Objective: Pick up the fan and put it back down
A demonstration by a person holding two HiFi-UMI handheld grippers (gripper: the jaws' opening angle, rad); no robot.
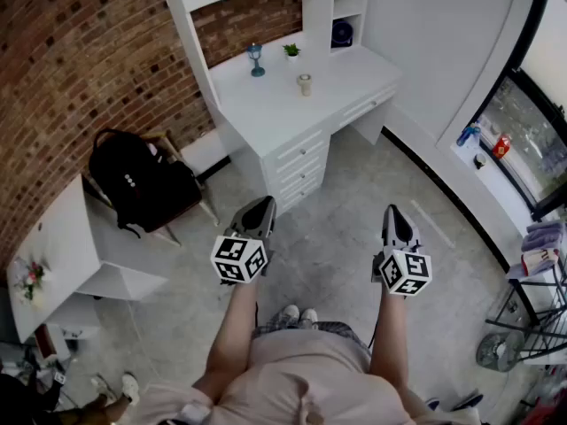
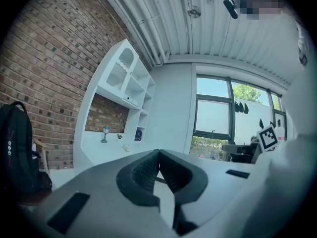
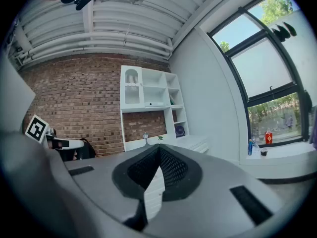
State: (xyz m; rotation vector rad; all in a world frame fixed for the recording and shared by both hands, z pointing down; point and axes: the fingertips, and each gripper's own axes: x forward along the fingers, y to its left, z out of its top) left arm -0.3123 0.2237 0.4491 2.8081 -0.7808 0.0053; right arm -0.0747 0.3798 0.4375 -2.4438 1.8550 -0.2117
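A small dark blue round fan (image 1: 342,33) stands in a low cubby of the white shelf unit at the back of the white desk (image 1: 266,109). It also shows far off in the left gripper view (image 2: 138,134) and the right gripper view (image 3: 180,130). I stand on the floor some way from the desk. My left gripper (image 1: 260,209) and right gripper (image 1: 394,212) are held out level side by side, far short of the fan. Both are shut and hold nothing, with the tips meeting in each gripper view (image 2: 158,152) (image 3: 159,149).
On the desk stand a blue lamp figure (image 1: 256,60), a small plant (image 1: 291,50) and a pale cup (image 1: 305,84). A black backpack (image 1: 142,180) sits on a chair at left beside a white side table (image 1: 62,237). Bottles (image 1: 500,146) line the window sill; a metal rack (image 1: 536,312) stands at right.
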